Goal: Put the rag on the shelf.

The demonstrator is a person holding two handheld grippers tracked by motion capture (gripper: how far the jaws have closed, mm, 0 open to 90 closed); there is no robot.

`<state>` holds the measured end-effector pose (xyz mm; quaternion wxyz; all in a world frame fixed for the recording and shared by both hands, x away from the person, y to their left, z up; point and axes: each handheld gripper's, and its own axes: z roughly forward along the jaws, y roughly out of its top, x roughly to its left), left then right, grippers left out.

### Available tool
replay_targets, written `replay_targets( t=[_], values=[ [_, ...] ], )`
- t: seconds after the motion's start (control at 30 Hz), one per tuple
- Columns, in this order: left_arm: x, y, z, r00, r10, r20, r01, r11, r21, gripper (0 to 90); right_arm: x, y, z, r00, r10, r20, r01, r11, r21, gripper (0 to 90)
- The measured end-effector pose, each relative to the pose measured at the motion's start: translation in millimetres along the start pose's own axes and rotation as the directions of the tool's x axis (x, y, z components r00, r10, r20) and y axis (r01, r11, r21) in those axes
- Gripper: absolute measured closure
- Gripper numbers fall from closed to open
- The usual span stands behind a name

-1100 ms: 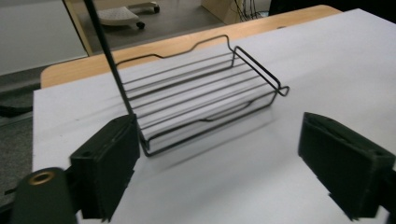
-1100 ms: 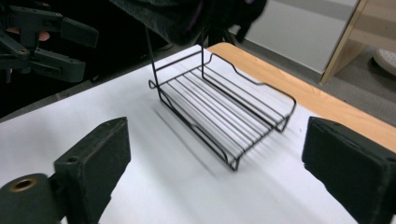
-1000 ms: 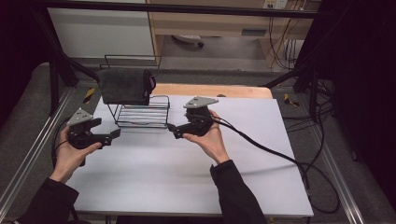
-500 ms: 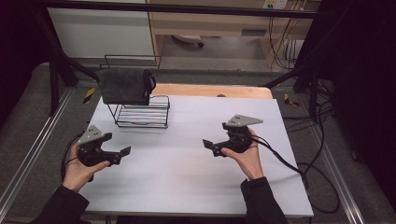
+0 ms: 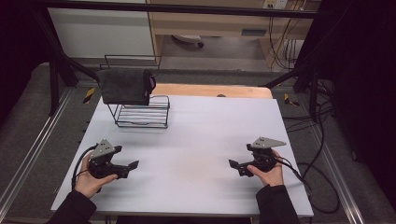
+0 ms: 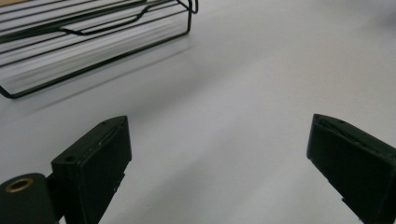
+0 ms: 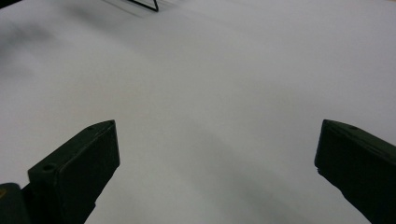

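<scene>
Locating towel (image 5: 125,87): draped on rack (image 5: 142,113), 12 o'clock of left gripper (image 5: 127,169)
Nearer hand: left
Fingers: both spread, empty

My left gripper (image 5: 133,166) sits near the table's (image 5: 201,135) front left, my right gripper (image 5: 234,164) near its front right, well apart. The wire rack (image 5: 142,112) stands at the far left, beyond my left gripper, with a folded cloth (image 5: 123,86) draped over its top.
</scene>
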<state>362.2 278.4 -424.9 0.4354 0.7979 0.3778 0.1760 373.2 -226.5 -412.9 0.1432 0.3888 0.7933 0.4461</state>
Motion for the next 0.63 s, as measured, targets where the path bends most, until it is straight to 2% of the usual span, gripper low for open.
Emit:
replay_targets(
  t=[0.2,0.4,0.53,0.63],
  values=[
    [-0.5,-11.2,4.6,0.9998,0.012,0.014,-0.013,0.9996,0.027,6.9,-12.3,-26.9,-10.6,0.9996,0.026,0.013,-0.027,1.000,0.010,0.7],
    [-0.7,-18.9,5.8,0.9998,0.019,0.009,-0.020,0.9987,0.048,6.9,-20.6,-47.2,-19.0,0.9987,0.048,0.021,-0.048,0.999,0.017,0.7],
    [-0.8,-20.4,5.1,0.9996,0.023,0.013,-0.024,0.9984,0.051,6.9,-22.2,-52.9,-21.1,0.9972,0.069,0.029,-0.070,0.997,0.020,0.8],
    [-0.7,-21.2,5.0,0.9996,0.022,0.017,-0.023,0.9983,0.054,6.9,-22.0,-53.2,-20.4,0.9975,0.064,0.030,-0.065,0.998,0.018,0.8]
  ],
)
